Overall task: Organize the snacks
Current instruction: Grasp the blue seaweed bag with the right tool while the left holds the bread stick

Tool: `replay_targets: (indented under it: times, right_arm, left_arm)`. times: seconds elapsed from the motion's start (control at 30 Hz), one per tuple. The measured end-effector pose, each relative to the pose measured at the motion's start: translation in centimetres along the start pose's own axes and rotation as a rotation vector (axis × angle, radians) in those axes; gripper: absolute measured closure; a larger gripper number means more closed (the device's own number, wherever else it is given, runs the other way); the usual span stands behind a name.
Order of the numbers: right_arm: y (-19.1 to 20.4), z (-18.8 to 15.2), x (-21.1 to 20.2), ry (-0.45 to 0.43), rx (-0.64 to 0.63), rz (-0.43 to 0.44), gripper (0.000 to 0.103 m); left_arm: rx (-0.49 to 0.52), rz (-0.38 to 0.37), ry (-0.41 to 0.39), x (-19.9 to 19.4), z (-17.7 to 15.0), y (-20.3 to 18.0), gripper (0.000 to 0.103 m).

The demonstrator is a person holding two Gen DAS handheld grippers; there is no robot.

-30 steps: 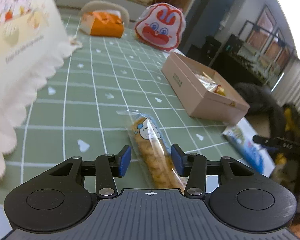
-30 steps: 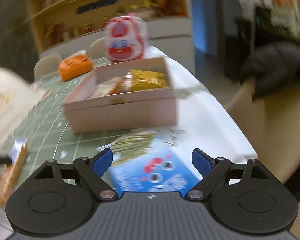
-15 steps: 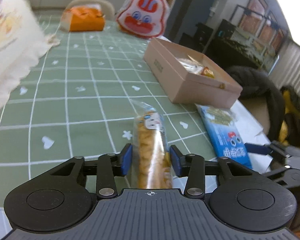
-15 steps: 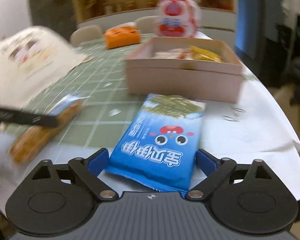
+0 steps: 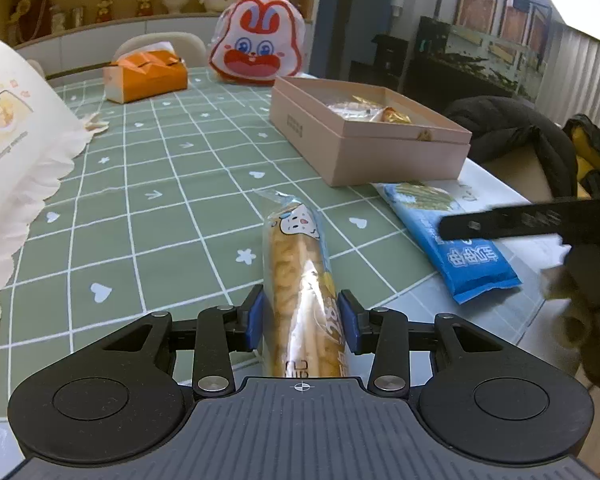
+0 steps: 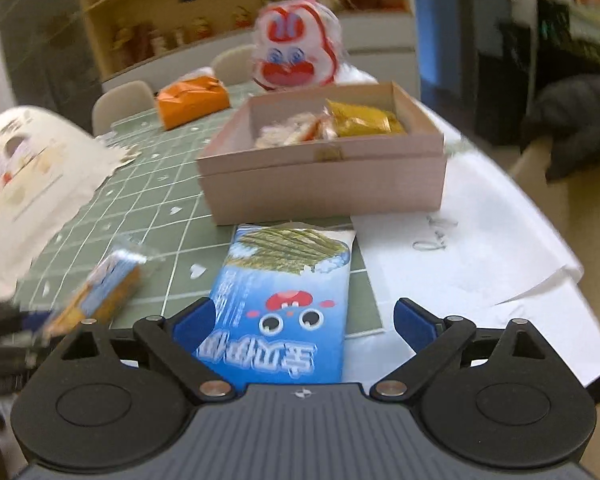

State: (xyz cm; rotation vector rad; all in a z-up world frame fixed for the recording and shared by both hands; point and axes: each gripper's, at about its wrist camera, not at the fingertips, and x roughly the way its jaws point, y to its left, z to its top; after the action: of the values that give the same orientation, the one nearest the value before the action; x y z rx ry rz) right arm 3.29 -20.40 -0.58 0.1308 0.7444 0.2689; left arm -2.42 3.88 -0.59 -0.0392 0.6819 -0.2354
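Note:
My left gripper is shut on a long clear snack pack of golden sticks, its far end over the green checked tablecloth. My right gripper is open, its jaws either side of a blue seaweed snack bag that lies flat on the table. The blue bag also shows in the left wrist view. An open pink box holding wrapped snacks stands just beyond both packs; it also shows in the right wrist view.
A rabbit-face bag and an orange box stand at the table's far end. A large cream bag fills the left side. White paper lies at the table's right edge, a dark jacket on a chair beyond it.
My left gripper has closed on the stick snack pack. My right gripper has come in over the blue bag, which now lies between its open jaws.

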Motion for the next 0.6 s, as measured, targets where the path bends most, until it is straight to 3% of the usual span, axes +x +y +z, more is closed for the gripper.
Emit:
replay_targets:
  times: [0.13,0.3,0.47,0.6]
  right_arm:
    - [1.6,0.3,1.8,0.007,-0.037,-0.029,0.005]
    - [3.8,-0.6,2.3,0.031,-0.189,-0.060,0.004]
    - [3.1,-1.3,1.2,0.039,-0.211,-0.030,0.005]
    - [2.6,-1.7,0.1,0.045,-0.233,-0.021,0.012]
  left_arm:
    - [0.009,0.012,0.003,-0.1,0.0,-0.4,0.059]
    - [0.022,0.037,0.002,0.0,0.0,-0.9,0.059]
    - [0.010,0.036,-0.001,-0.1,-0.1,-0.7,0.059]
    - [-0.001,0.031,-0.003,-0.1,0.0,-0.5,0.059]
